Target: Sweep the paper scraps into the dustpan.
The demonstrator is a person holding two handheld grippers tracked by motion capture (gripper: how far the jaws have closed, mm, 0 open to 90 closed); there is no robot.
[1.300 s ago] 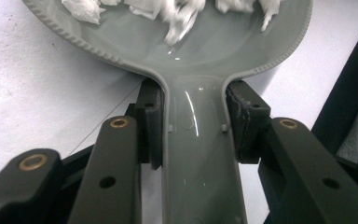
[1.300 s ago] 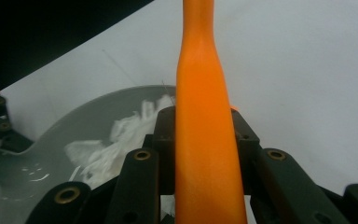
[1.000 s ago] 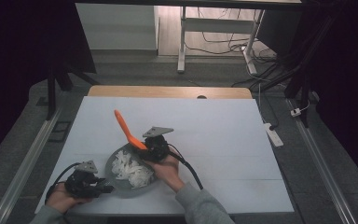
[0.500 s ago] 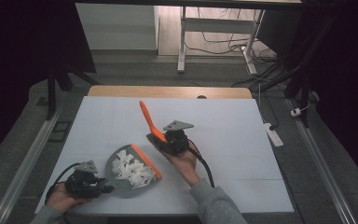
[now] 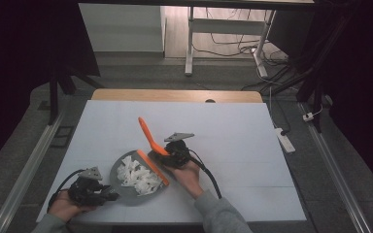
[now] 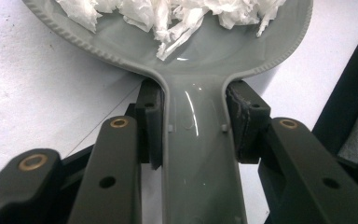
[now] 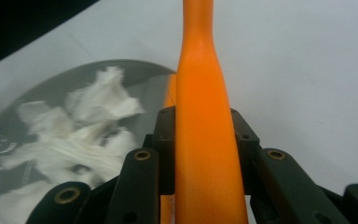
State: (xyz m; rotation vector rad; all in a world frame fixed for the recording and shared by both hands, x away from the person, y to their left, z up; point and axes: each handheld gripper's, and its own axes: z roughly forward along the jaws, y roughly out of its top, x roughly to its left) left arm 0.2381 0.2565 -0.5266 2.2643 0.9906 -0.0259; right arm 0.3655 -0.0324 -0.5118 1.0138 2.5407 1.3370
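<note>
Mid-sweep: left claw [image 5: 108, 193] pinched grey dustpan [image 5: 126, 191] handle, paper scraps [image 5: 137, 175] piled just ahead; right claw [image 5: 167, 154] clamped orange brush [image 5: 148, 137], head at pan's mouth; next probably needed lifting pan level.

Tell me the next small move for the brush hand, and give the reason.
Probably sweep the orange brush back across the dustpan lip. The right gripper is shut on its handle, its edge sits at the pan's open side, and the paper scraps lie close to that edge. The left gripper clamps the pan's handle.
</note>
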